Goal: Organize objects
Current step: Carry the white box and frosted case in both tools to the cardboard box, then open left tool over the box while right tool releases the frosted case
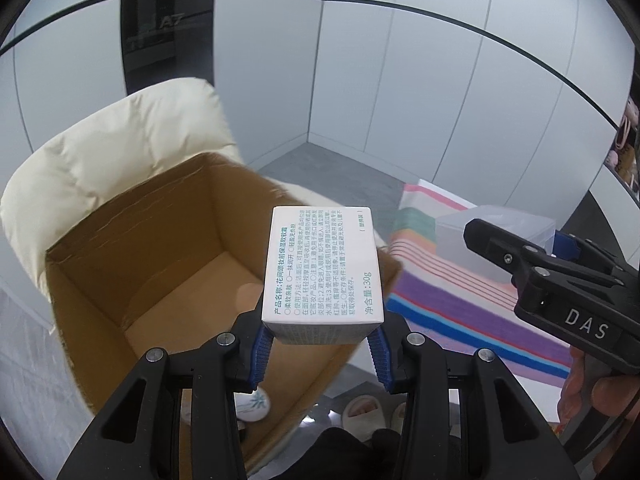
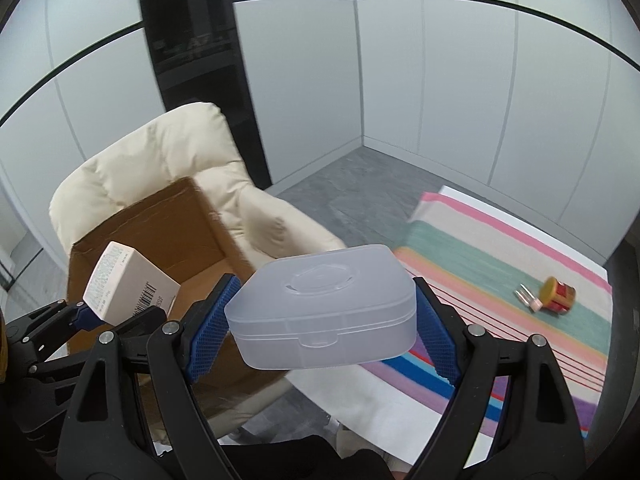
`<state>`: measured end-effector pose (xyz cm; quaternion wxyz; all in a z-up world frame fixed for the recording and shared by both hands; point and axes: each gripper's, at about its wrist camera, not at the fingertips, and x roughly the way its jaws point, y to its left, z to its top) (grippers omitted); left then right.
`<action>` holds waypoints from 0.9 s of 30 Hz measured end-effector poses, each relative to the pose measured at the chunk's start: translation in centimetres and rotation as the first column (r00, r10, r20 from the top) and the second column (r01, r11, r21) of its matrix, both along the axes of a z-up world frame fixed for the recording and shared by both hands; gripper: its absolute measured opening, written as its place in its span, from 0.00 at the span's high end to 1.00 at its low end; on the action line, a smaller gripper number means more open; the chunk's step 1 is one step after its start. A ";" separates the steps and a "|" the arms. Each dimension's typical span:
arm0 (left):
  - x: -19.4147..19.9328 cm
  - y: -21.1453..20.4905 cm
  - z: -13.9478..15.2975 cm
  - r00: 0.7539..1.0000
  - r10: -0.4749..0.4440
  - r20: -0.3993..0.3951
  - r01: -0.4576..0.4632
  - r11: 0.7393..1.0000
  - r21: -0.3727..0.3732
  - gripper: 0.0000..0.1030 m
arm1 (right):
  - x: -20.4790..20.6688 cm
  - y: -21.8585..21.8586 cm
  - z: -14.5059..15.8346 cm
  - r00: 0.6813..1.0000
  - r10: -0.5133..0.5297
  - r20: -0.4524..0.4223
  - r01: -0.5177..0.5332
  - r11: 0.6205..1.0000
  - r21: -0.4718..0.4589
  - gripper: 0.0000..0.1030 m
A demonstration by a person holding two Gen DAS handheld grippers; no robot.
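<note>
With our left gripper (image 1: 320, 354) pinching only the white carton's (image 1: 322, 268) lower end above the open cardboard box (image 1: 120, 240) and our right gripper (image 2: 320, 334) clamping the translucent case (image 2: 320, 304), either could slip.

the right gripper (image 2: 320, 316) clamps a translucent plastic case (image 2: 324, 304) beside a cardboard box (image 2: 180, 240) resting on a cream chair (image 2: 160, 152), while the left gripper (image 2: 116, 312) holds a white carton (image 2: 128, 284) over that box.

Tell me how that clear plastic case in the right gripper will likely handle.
The plastic case looks see-through and empty, so probably light. Its smooth, rounded sides may slip between the right gripper's ribbed pads. The thin walls could flex if squeezed.
</note>
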<state>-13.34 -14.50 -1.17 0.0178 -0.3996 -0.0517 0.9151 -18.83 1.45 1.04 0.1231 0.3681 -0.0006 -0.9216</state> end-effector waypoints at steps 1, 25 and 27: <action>0.1 -0.6 -0.1 1.000 0.008 0.001 -0.008 1.000 -0.003 0.58 | 0.1 -0.8 0.1 1.000 0.010 -0.005 -0.010 1.000 0.005 0.16; 5.8 -12.6 0.1 0.949 0.310 -0.052 -0.313 0.947 -0.076 0.00 | 0.9 -13.7 0.0 0.977 0.211 0.003 -0.211 0.977 -0.006 0.16; 6.4 -13.7 0.2 0.943 0.327 -0.056 -0.331 0.941 -0.070 0.00 | 1.2 -15.1 -0.2 0.972 0.235 0.007 -0.235 0.972 -0.003 0.16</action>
